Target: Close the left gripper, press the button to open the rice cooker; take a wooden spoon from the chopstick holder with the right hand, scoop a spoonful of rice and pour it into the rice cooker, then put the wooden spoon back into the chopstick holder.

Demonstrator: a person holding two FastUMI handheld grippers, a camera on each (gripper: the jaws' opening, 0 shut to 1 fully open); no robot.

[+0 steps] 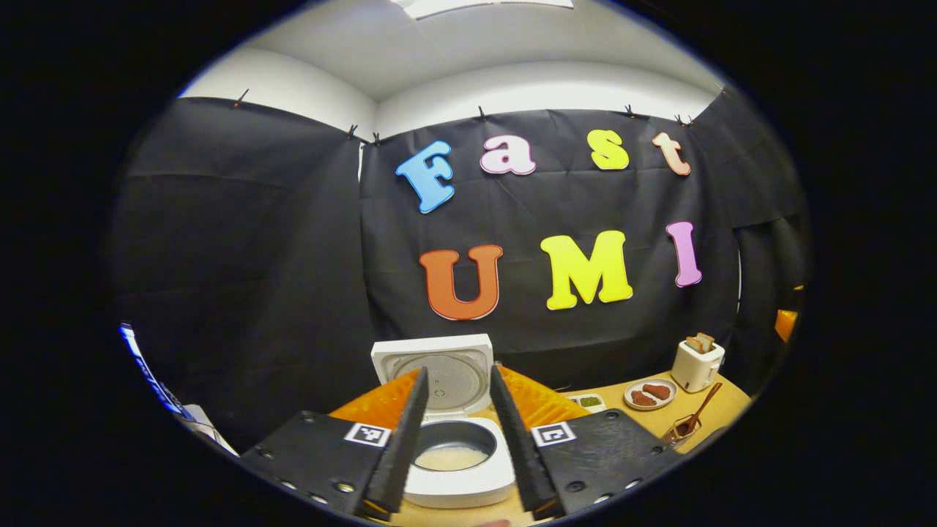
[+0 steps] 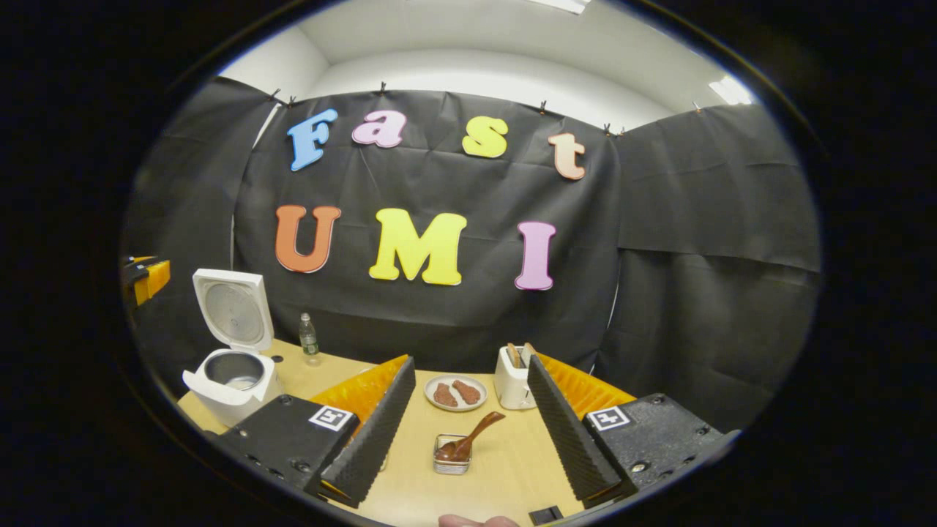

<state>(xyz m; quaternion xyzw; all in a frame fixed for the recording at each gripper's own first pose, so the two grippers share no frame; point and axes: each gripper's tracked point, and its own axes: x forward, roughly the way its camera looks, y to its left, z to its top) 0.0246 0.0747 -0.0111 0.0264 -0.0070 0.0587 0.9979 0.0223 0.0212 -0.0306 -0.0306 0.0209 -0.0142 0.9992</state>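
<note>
Directly ahead of the right gripper, between its two spread, empty fingers, one wooden spoon stands in the single chopstick holder on the table. Its bowl sits down in the holder and its handle leans up and to the right, away from the camera. The right gripper is plainly the nearer one, so the coming move is judged a straight reach forward. Beyond the holder stand one plate with two brown pieces and one toaster. Far left stands one rice cooker, its lid up, with one bottle behind it. The left gripper hangs open just before the rice cooker, whose pot shows a pale layer, possibly rice.
</note>
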